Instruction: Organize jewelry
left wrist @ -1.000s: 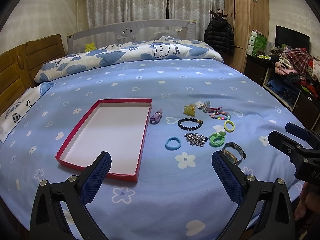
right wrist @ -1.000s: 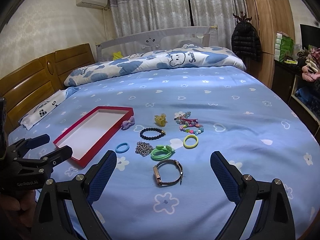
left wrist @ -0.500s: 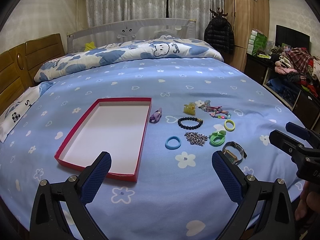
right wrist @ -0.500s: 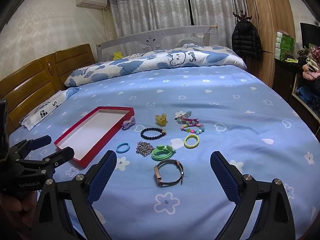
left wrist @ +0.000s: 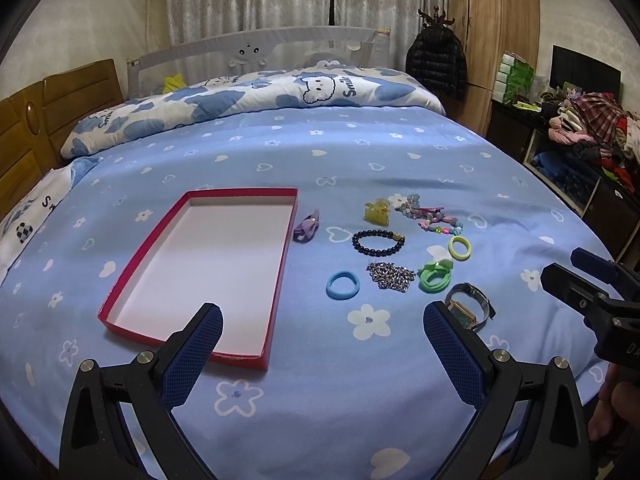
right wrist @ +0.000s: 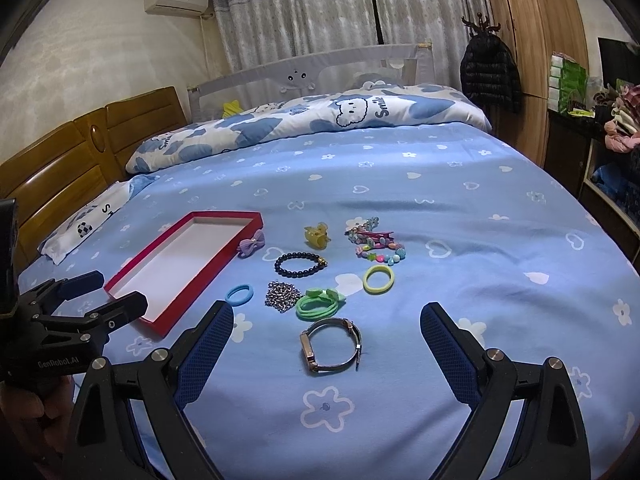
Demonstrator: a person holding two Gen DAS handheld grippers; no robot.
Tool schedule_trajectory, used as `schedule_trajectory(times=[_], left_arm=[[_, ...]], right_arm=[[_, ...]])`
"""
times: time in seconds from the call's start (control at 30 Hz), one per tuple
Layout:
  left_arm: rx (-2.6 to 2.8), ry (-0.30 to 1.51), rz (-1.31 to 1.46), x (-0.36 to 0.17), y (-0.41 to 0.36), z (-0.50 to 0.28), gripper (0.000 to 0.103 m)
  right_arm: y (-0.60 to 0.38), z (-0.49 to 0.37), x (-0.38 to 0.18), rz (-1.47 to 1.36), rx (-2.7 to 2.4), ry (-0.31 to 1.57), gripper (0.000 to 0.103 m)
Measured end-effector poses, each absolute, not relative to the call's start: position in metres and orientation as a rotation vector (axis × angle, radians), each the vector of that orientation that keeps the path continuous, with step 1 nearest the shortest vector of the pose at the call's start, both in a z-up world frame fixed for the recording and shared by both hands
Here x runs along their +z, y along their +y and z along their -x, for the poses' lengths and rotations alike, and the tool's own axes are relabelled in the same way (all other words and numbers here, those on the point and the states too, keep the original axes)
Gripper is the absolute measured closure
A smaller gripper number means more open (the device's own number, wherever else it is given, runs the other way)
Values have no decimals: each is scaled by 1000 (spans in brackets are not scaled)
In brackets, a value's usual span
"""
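Observation:
An empty red tray with a white floor (left wrist: 120,294) (right wrist: 132,276) lies on the blue bedspread. To its right lie a purple bow (left wrist: 307,225) (right wrist: 252,243), yellow clip (left wrist: 377,212), black bead bracelet (left wrist: 378,242) (right wrist: 301,265), blue hair tie (left wrist: 342,285) (right wrist: 239,294), silver chain (left wrist: 390,275) (right wrist: 283,295), green ties (left wrist: 435,275) (right wrist: 320,305), yellow-green tie (right wrist: 378,279), colourful beads (right wrist: 378,246) and a watch (left wrist: 472,306) (right wrist: 332,346). My left gripper (left wrist: 322,344) is open and empty near the tray's front corner. My right gripper (right wrist: 326,348) is open and empty, framing the watch.
A folded cloud-print quilt (left wrist: 256,96) lies across the far side of the bed. A wooden headboard (right wrist: 60,160) stands at the left. A wardrobe (left wrist: 492,32) and a cluttered shelf of clothes (left wrist: 592,128) stand at the right, beyond the bed's edge.
Both grippers have drifted very slightly; the scene sits a touch lower in the views. Nothing was taken hold of or moved.

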State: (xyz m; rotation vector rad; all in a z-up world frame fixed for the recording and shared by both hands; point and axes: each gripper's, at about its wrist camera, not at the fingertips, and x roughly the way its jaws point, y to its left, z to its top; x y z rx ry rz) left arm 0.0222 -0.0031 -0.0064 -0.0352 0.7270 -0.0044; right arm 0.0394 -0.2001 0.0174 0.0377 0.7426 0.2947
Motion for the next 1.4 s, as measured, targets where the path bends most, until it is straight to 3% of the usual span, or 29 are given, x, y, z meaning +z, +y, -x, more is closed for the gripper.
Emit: schedule_trajectory(times=[0.53, 0.7, 1.07, 1.4], left_arm=[[-26, 791, 51, -10, 1, -74, 7], [-33, 817, 30, -14, -5, -96, 11], [-71, 929, 14, -36, -12, -175, 27], [-94, 1059, 17, -69, -13, -249, 37]], right_arm=[[-219, -75, 0, -96, 298, 822, 8], [-225, -94, -8, -110, 292, 855, 13], [-236, -152, -39, -126, 259, 978, 46], [-239, -188, -74, -119, 246, 1087, 55]])
